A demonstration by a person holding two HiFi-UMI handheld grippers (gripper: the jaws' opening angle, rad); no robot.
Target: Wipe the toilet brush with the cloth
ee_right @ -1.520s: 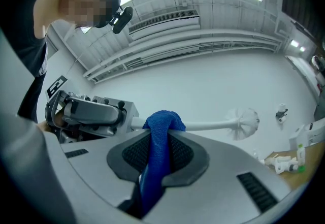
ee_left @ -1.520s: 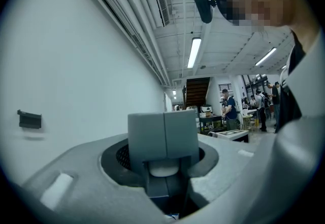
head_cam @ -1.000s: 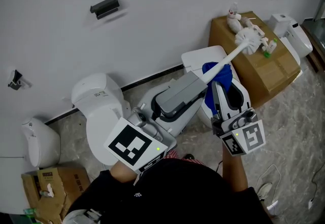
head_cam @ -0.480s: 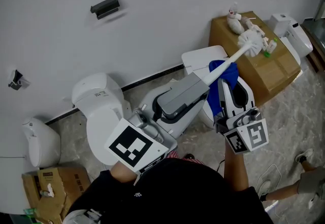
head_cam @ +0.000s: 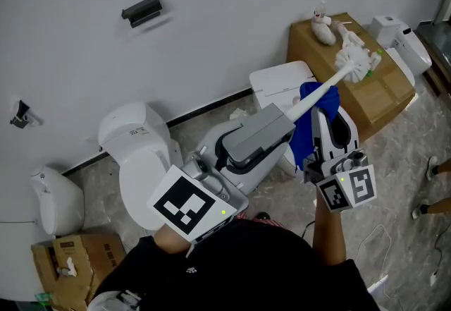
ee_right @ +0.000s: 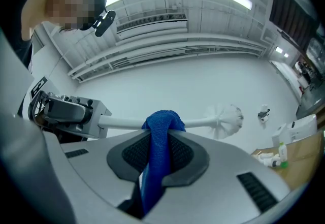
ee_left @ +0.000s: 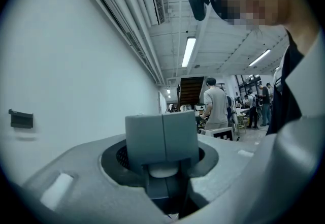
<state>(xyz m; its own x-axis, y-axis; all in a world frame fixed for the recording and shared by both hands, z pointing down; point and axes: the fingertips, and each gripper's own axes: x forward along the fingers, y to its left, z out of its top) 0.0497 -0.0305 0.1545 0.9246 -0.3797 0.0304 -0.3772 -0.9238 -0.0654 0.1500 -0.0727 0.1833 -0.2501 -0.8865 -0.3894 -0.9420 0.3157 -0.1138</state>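
Your left tongs sit level, clamped on the toilet brush — your right tongs, angled up, pinch the cloth round its handle.

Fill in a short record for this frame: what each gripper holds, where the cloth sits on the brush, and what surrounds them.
left gripper: jaws shut on the handle end of the toilet brush
right gripper: jaws shut on the blue cloth
cloth position: draped over the brush handle, between the left gripper and the bristle head
bristle head: white, in the air, in front of the cardboard box in the head view
surroundings: a white toilet on the floor by the wall
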